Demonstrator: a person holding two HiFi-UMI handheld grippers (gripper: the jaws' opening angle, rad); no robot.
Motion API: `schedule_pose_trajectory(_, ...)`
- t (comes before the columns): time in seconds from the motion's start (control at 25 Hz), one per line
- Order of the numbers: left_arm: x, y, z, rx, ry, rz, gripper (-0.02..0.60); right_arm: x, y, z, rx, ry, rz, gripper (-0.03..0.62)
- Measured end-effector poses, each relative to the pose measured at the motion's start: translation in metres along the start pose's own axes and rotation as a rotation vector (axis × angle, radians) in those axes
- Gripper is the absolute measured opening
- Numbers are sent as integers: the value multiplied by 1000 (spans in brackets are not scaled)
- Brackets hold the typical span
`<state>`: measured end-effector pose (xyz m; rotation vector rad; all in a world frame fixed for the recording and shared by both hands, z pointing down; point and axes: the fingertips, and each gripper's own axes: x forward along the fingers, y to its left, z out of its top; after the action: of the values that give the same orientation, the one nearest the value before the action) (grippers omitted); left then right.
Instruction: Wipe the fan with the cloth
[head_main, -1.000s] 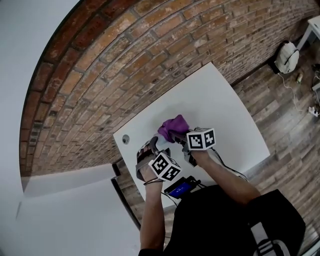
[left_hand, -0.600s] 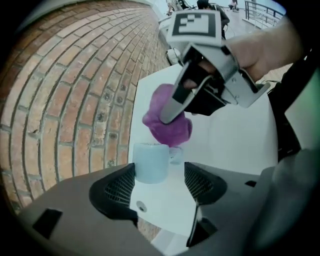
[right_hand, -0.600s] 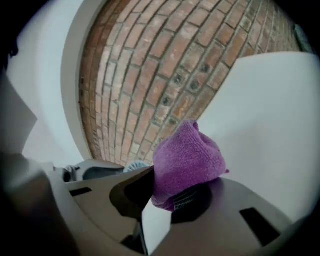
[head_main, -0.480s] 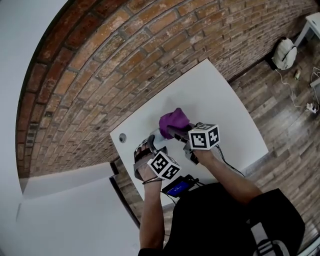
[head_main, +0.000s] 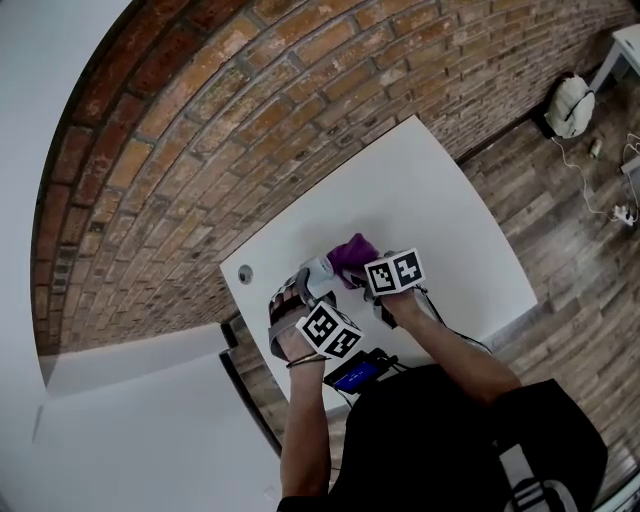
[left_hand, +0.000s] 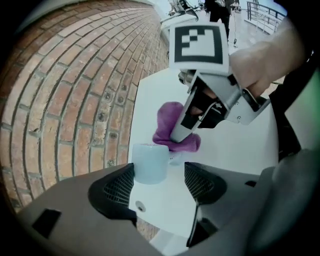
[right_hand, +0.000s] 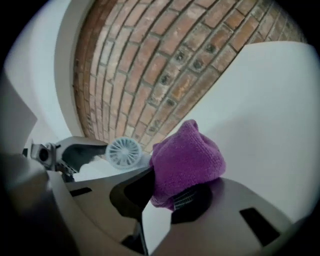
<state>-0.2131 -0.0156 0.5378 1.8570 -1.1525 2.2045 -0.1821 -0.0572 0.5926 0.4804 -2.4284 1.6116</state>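
A small pale-blue fan (head_main: 318, 270) lies on the white table (head_main: 440, 200), its round grille (right_hand: 123, 152) facing my right gripper. In the left gripper view the fan (left_hand: 149, 162) sits between the jaw tips of my left gripper (left_hand: 159, 170), against the left jaw, with a gap at the right jaw. That gripper (head_main: 300, 287) is open. My right gripper (right_hand: 162, 192) is shut on a bunched purple cloth (right_hand: 187, 160). The cloth (head_main: 352, 248) rests on the table right beside the fan, and the right gripper (head_main: 363, 266) comes in over it.
A brick wall (head_main: 250, 120) runs along the table's far edge. A small round hole (head_main: 245, 275) sits near the table's left corner. A device with a blue screen (head_main: 358, 377) hangs at the near edge. On the wooden floor are a white bag (head_main: 572, 105) and cables (head_main: 615, 215).
My right gripper has brought the purple cloth down and left, closer to the fan. The left gripper and the fan have hardly moved.
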Motion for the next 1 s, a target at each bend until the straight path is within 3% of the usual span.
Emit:
schedule_pose_trajectory(0.12, -1, -1, 1, -6, -6, -3, 324, -14, -12, 6, 40, -11, -32, 72)
schedule_pose_trajectory(0.28, -1, 1, 2, -19, -16, -7, 324, -39, 51, 52, -13, -184, 181, 71)
schedule_pose_trajectory(0.4, -1, 0, 3, -34, -20, -16, 324, -40, 94, 61, -95, -202, 287, 72)
schedule_pose_trajectory(0.52, -1, -1, 1, -45, -19, -16, 324, -24, 90, 43, -90, -155, 267, 72)
schedule_pose_trajectory(0.8, 0, 3, 2, -52, -27, -14, 324, -17, 63, 37, -6, -200, 241, 72)
schedule_pose_trajectory(0.88, 0, 2, 1, -51, -25, -12, 324, -11, 46, 31, -12, -162, 184, 72)
schedule_pose_trajectory(1.0, 0, 1, 2, -52, -25, -9, 324, -1, 6, 5, -15, 1, 30, 72)
